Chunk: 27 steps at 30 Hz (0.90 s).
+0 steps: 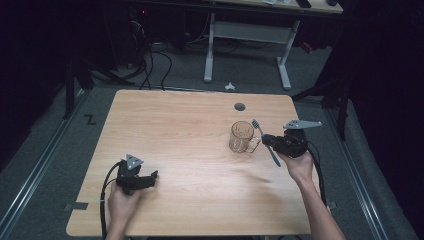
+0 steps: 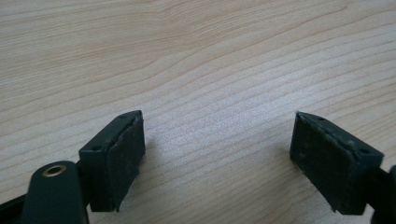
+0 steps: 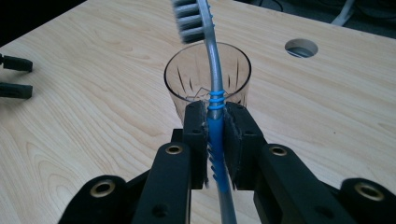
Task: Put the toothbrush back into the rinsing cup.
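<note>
A clear glass mug (image 1: 242,136) (image 3: 208,79) stands on the wooden table (image 1: 190,130), right of centre. My right gripper (image 1: 268,140) (image 3: 215,123) is just right of the mug, shut on a blue and grey toothbrush (image 1: 265,142) (image 3: 211,70). The brush head points up and toward the mug, its bristles over the rim in the right gripper view. My left gripper (image 1: 151,177) (image 2: 217,154) rests low over the table's near left part, open, with bare wood between its jaws.
A round cable hole (image 1: 240,106) (image 3: 301,47) sits in the table behind the mug. Beyond the table stand a white desk frame (image 1: 247,47) and cables on the floor. Rails run along both sides of the table.
</note>
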Each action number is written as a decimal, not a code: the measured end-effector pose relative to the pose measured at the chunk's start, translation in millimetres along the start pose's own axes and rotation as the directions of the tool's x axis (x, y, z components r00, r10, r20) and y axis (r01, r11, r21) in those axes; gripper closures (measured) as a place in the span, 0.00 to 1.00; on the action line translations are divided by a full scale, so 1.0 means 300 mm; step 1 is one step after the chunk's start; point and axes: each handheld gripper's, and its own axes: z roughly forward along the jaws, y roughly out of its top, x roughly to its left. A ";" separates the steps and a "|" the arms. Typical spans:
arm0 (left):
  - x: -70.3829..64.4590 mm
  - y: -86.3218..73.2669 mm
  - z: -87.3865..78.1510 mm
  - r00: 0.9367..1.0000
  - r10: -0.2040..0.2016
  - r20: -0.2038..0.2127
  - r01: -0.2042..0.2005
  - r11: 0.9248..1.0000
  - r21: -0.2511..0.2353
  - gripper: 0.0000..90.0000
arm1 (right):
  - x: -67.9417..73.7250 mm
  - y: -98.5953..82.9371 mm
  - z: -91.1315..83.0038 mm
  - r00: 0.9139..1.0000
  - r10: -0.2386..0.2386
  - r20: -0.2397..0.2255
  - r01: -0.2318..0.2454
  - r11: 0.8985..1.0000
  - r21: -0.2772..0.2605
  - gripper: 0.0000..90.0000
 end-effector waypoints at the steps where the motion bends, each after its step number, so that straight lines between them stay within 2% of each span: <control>1: 0.000 0.000 0.000 1.000 0.000 0.000 0.000 1.000 0.000 0.21 | 0.001 0.004 0.001 1.000 0.001 -0.001 -0.001 1.000 -0.002 0.89; 6: 0.000 0.000 0.000 1.000 0.000 0.000 0.000 1.000 0.000 0.21 | 0.003 0.021 0.019 1.000 -0.007 -0.001 0.007 1.000 0.009 0.89; 27: 0.000 0.000 0.000 1.000 0.000 0.000 0.000 1.000 0.000 0.21 | 0.006 0.089 0.031 1.000 -0.007 -0.003 0.007 0.998 -0.067 0.89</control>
